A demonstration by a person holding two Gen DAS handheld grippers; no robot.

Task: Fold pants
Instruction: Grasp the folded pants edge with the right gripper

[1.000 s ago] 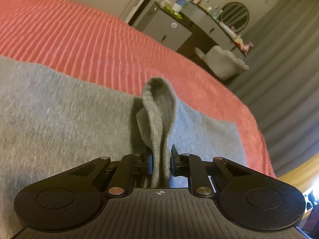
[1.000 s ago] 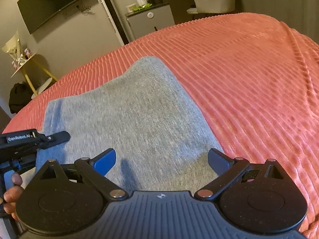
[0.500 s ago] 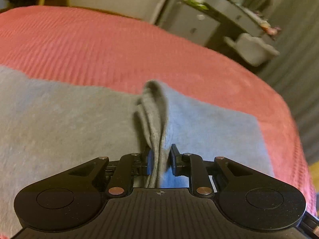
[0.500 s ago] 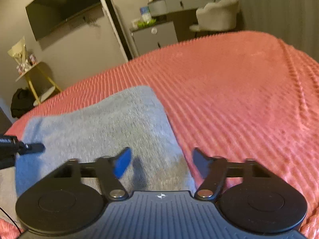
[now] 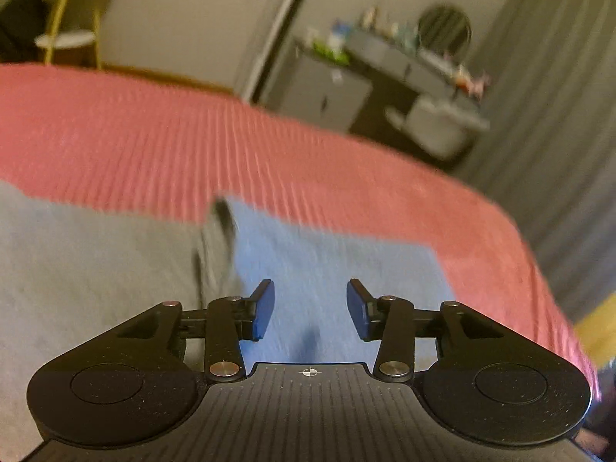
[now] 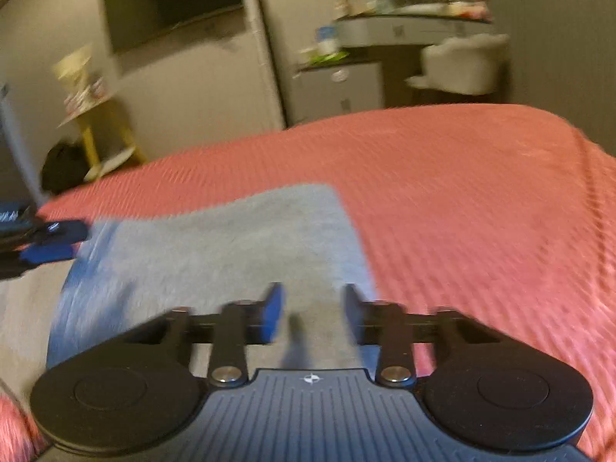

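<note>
Grey pants (image 5: 96,269) lie flat on a red ribbed bedspread (image 5: 192,134), folded, with a small raised ridge of cloth (image 5: 219,231) near their far edge. My left gripper (image 5: 310,308) hovers just above them; its jaws are opening and nothing is between its blue pads (image 5: 263,310). In the right wrist view the same pants (image 6: 231,246) reach toward the bed's middle. My right gripper (image 6: 312,308) hangs over their near edge; its jaws are closing, a gap still shows, and no cloth is pinched. The left gripper's fingers (image 6: 50,238) show at the far left.
The red bedspread (image 6: 481,200) stretches bare to the right of the pants. Beyond the bed stand a grey dresser (image 5: 385,61) with bottles, a pale chair (image 6: 462,61), a yellow side table (image 6: 92,123), a dark bag (image 6: 63,171) and a grey curtain (image 5: 558,115).
My left gripper let go of the pinched grey fold and rose; the fold dropped onto the pants. My right gripper's jaws went from wide apart to a narrow gap.
</note>
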